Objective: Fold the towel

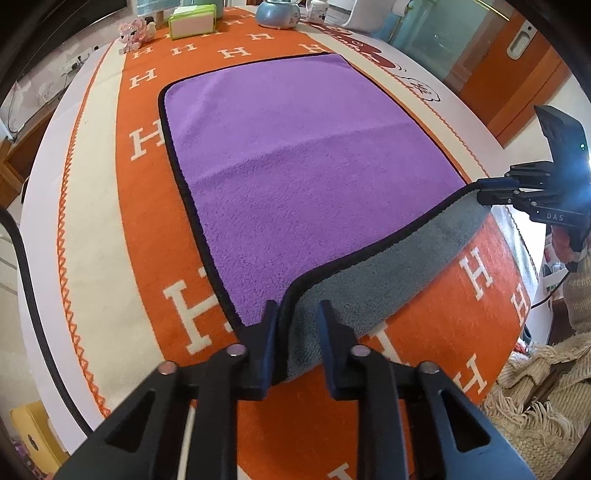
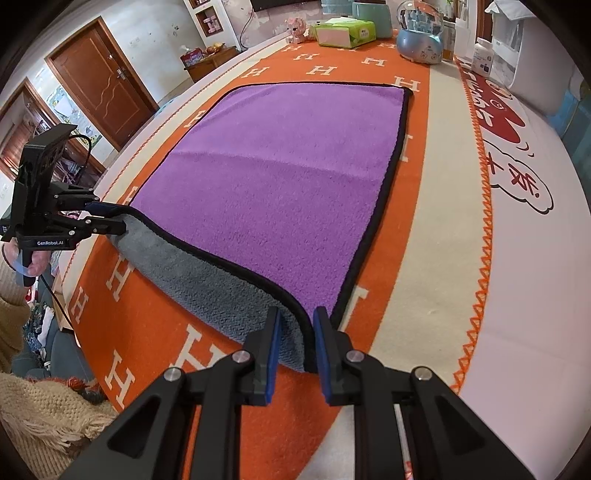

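Slippage is the main risk: if either corner pulls free, the fold skews. Purple towel [image 1: 303,155] lies flat on the orange-blanketed surface [image 1: 155,221], near edge lifted, grey underside showing. Left gripper [image 1: 298,332] pinches the 6 o'clock corner; right gripper [image 2: 295,332] likewise, fingers nearly closed on the hem, both held low and level.

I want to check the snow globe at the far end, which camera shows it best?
The right wrist view: the blue snow globe shows whole, clear dome and base, beside the green tissue pack. In the left wrist view, the top edge cuts off its dome, leaving only the base.
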A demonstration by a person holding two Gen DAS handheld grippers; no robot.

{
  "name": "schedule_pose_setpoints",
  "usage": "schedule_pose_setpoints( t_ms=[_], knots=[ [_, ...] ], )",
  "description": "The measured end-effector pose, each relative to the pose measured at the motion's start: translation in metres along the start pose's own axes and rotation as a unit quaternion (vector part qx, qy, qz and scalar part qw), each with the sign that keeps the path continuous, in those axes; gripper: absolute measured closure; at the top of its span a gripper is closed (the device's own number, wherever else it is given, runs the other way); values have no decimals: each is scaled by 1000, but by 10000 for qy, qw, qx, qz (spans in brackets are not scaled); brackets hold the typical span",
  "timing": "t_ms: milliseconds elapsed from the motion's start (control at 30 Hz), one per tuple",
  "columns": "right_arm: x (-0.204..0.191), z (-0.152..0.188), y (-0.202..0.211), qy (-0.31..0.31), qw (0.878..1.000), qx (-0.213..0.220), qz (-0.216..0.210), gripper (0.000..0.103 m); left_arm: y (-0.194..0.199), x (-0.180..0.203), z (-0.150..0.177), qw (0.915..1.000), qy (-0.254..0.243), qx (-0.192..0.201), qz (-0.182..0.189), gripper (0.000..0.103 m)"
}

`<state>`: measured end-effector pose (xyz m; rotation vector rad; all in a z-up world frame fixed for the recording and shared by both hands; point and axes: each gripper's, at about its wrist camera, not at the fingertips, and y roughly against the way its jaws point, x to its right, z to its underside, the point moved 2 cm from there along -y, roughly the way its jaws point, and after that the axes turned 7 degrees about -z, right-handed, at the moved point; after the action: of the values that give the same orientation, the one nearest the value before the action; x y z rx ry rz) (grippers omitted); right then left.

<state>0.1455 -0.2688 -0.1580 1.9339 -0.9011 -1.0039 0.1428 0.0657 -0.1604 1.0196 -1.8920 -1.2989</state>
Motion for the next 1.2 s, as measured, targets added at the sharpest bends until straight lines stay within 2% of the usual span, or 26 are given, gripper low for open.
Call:
schedule_pose_setpoints(
  t_ms=[200, 300, 367, 500, 700, 1000, 1200],
  knots=[
    [-1, -1, 1, -7, 10000, 31, 22, 86, 3, 0, 2, 9999, 6, 84, -142, 96],
    [-3, -1, 2, 4, 10000, 50, 69, 97, 8, 5, 3, 9993, -81, 183, -314, 97],
    [-5, -2, 5, 50, 9998, 107, 151, 98, 13, 11, 3, 9985, -141, 267, -455, 98],
    [-15, -4, 14, 226, 9987, 280, 372, 99, 23, 17, 1, 9968, -151, 399, -678, 98],
    [-21, -14, 28, 260, 9956, 574, 690, 99, 44, 12, -12, 9926, 107, 668, -1007, 98],
    [-12, -68, 45, -37, 9866, 1180, 1126, 99, 48, -6, -54, 9781, 287, 927, -1842, 98],
    [-4, -108, 33, -134, 9792, 1331, 1524, 99, 40, -22, -92, 9685, 441, 1039, -2218, 98]
  ],
)
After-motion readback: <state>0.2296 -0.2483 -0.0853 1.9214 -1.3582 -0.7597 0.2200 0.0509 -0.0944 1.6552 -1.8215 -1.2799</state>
